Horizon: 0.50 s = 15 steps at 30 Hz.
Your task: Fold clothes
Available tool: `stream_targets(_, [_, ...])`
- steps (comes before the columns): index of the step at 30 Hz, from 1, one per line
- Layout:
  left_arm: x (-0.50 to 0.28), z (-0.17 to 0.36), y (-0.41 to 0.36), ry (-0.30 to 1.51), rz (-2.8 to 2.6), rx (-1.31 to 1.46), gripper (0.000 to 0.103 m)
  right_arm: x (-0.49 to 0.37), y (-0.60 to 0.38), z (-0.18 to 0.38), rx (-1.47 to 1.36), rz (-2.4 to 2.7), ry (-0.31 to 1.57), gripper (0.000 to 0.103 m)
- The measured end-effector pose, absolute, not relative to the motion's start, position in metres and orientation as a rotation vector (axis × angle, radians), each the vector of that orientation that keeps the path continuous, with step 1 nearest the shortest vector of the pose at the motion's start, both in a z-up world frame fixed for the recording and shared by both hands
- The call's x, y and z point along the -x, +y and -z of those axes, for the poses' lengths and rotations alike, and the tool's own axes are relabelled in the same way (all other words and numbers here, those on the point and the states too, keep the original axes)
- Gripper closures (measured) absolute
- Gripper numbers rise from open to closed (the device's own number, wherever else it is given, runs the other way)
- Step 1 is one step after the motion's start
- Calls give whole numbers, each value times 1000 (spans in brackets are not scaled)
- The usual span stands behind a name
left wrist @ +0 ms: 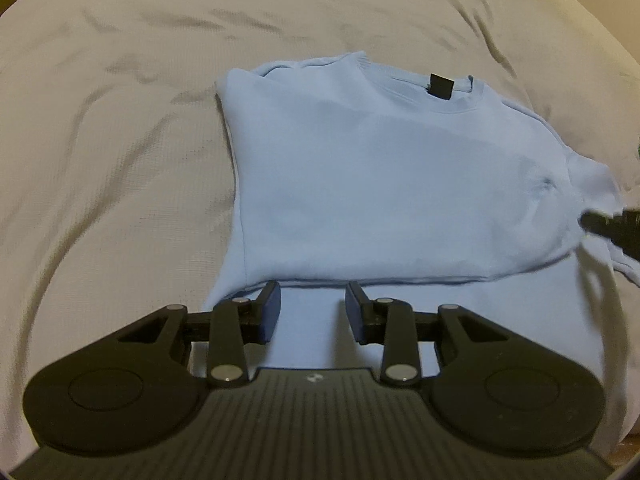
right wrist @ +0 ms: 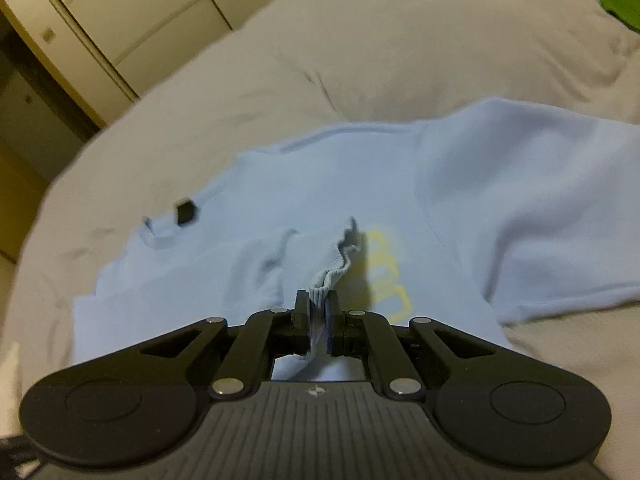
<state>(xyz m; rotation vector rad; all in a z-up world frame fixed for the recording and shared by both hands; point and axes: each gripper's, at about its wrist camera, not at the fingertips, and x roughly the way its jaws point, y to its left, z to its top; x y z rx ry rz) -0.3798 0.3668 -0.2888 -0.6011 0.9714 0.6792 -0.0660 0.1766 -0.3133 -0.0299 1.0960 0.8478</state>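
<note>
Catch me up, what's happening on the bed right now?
A person with a handheld gripper in each hand is folding a light blue sweatshirt on a beige bedspread. The right gripper is shut on the ribbed cuff of one sleeve, lifting it over the body. The left gripper is open and empty above the sweatshirt's near edge. One side already looks folded in.
</note>
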Motion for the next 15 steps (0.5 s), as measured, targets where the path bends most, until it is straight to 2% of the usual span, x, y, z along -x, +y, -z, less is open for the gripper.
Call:
stream_targets(5, [366,286,362,985,-674,555,73,56,176,330,66,-746,1139,87])
stream_targets(7, [360,284,358,987,-666,534,73,60,182,322,113,-724,1097,82])
stream_targets(10, [347,285,351,991,-653,516,73,66,178,311,142,-762,1049,81])
stream_targets(14, [319,296,336,1032,-639,494,73,63,171,323,197,-823,1136,84])
stream_targets(15, [310,298,333,1043,-637,489,73,60,166,327,213,-797,1169,90])
